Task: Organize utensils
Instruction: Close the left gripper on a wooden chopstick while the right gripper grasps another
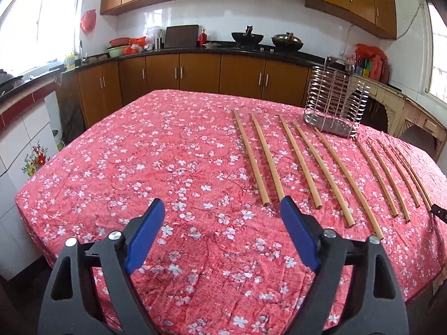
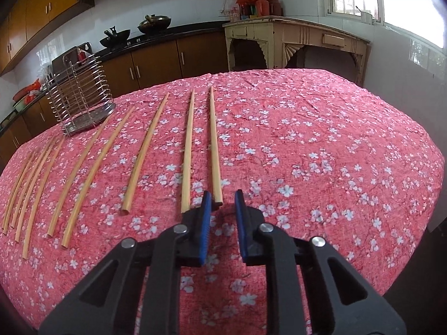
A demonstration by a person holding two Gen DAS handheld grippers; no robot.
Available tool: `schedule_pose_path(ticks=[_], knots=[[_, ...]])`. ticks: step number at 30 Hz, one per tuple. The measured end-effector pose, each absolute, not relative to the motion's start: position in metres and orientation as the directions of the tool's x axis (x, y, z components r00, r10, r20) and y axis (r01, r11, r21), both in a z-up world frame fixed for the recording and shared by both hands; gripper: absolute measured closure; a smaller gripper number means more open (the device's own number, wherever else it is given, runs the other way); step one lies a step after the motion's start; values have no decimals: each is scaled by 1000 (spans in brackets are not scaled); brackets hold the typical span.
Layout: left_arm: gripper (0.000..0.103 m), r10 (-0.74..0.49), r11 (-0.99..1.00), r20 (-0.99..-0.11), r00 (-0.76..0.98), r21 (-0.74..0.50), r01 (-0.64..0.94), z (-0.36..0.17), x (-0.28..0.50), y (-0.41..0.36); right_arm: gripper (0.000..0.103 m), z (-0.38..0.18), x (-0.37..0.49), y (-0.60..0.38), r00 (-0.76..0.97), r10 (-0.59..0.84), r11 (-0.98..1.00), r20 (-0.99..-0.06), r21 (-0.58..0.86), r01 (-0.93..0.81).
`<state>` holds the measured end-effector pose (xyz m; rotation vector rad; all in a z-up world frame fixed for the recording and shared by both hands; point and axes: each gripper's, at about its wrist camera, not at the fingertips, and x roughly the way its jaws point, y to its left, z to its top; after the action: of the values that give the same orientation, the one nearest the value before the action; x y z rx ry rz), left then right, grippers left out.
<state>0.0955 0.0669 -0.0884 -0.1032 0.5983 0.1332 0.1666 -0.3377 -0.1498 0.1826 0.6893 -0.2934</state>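
Fig. Two hand-held grippers over a cloth-covered table (image 1: 134, 150), chopsticks laid out for sorting.

The left gripper (image 1: 223, 203) stands wide open and holds nothing; bare cloth runs from its 9 to 12 o'clock as far as the table's edge. The chopsticks (image 1: 250, 157) lie flat in a loose row from its 12 to 3 o'clock, the nearest end just beside its right fingertip. The wire holder (image 1: 332, 103) stands upright at 1 o'clock, near the far edge. The right gripper (image 2: 222, 195) is closed to a narrow slit with nothing visibly clamped; one chopstick's end lies at its left fingertip, and clear cloth spreads from its 12 to 3 o'clock.
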Motion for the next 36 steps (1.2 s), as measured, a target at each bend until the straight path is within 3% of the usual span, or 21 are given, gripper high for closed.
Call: schedule_pose_path(ticks=[5, 12, 17, 25, 31, 36], knots=[[34, 62, 992, -598, 799, -54, -118, -95, 110, 60, 95, -149, 164, -337, 733, -200, 940, -650, 84, 331], [42, 42, 998, -634, 773, -17, -68, -102, 131, 44, 94, -148, 167, -338, 732, -195, 934, -653, 104, 341], [48, 21, 995, -652, 758, -57, -76, -104, 136, 50, 94, -148, 166, -338, 731, -202, 936, -652, 92, 341], [51, 26, 995, -681, 732, -53, -85, -103, 147, 48, 94, -148, 166, -336, 730, -212, 937, -649, 78, 341], [68, 65, 995, -710, 701, -3, -95, -102, 159, 49, 94, -148, 166, -333, 728, -221, 938, -649, 62, 340], [70, 40, 998, -701, 712, -14, -69, -103, 154, 55, 94, -147, 166, -332, 726, -228, 939, -649, 52, 341]])
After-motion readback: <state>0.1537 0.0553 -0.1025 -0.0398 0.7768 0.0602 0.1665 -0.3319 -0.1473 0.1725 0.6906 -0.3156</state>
